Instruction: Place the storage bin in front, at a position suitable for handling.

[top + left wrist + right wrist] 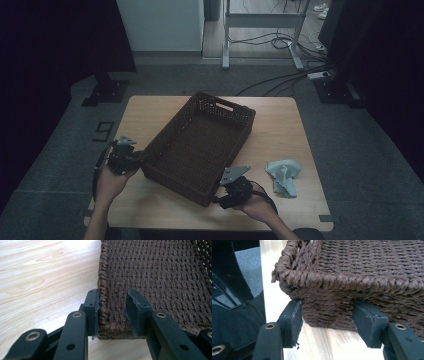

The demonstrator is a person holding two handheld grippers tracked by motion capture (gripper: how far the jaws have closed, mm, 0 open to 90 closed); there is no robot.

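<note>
Both grippers at the brown woven basket (200,145) on the wooden table (285,120).

The basket lies askew mid-table. The left gripper (131,157) straddles its near-left corner: one jaw is pressed against the outer rim, the other stands inside, seemingly clear of the weave, so a firm clamp cannot be confirmed. The right gripper (226,196) meets the near wall, jaws about half apart, tips against the weave, holding nothing. A pale blue cloth (285,176) lies just right of the basket.

Basket (200,145) mid-table (150,107), cloth (284,176) to its right, left hand-held gripper (142,157) at its left corner, right hand-held gripper (217,199) at its near corner
</note>
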